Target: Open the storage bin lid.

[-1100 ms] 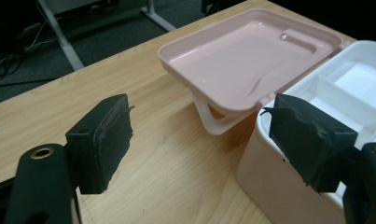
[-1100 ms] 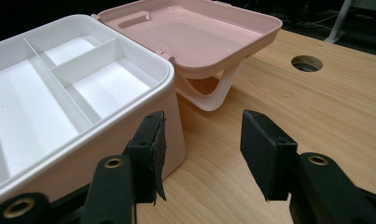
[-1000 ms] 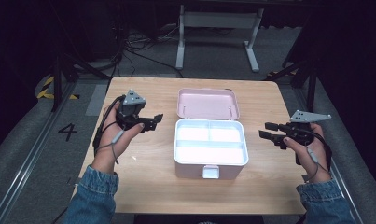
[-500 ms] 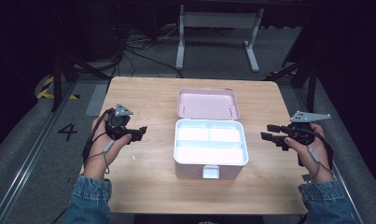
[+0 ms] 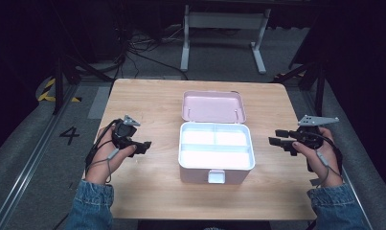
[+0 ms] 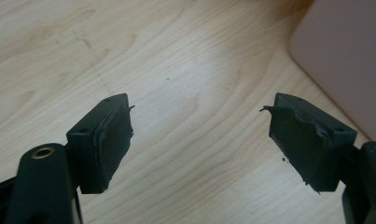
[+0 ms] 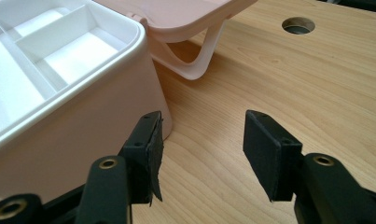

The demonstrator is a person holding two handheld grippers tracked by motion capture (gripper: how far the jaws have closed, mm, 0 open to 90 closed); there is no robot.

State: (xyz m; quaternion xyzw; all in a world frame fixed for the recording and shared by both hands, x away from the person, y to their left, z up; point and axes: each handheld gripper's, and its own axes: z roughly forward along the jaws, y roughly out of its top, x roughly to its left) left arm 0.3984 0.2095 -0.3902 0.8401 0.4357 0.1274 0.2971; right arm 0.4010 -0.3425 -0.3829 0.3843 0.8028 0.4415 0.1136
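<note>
A storage box stands open in the middle of the wooden table, its white compartmented base [image 5: 195,172] empty and its pink lid [image 5: 213,106] laid back behind it. My left gripper [image 5: 143,145] is low over the table left of the box, open, its jaws pointing at the box. In the left gripper view the open left gripper [image 6: 202,109] holds nothing, with bare wood below and the box's corner [image 6: 344,56] at the upper right. My right gripper [image 5: 275,137] is open to the right of the box. The right gripper view has the right gripper [image 7: 202,123] next to the box wall [image 7: 73,121], apart from it.
The table [image 5: 147,100] has a round hole [image 7: 297,24] in the wood beyond the lid [image 7: 185,14]. A small latch [image 5: 216,176] sticks out of the box's front. A metal stand [image 5: 224,21] and cables lie on the floor behind the table.
My left gripper has dropped lower and drawn back toward the near edge, left of the box. The right gripper has hardly moved.
</note>
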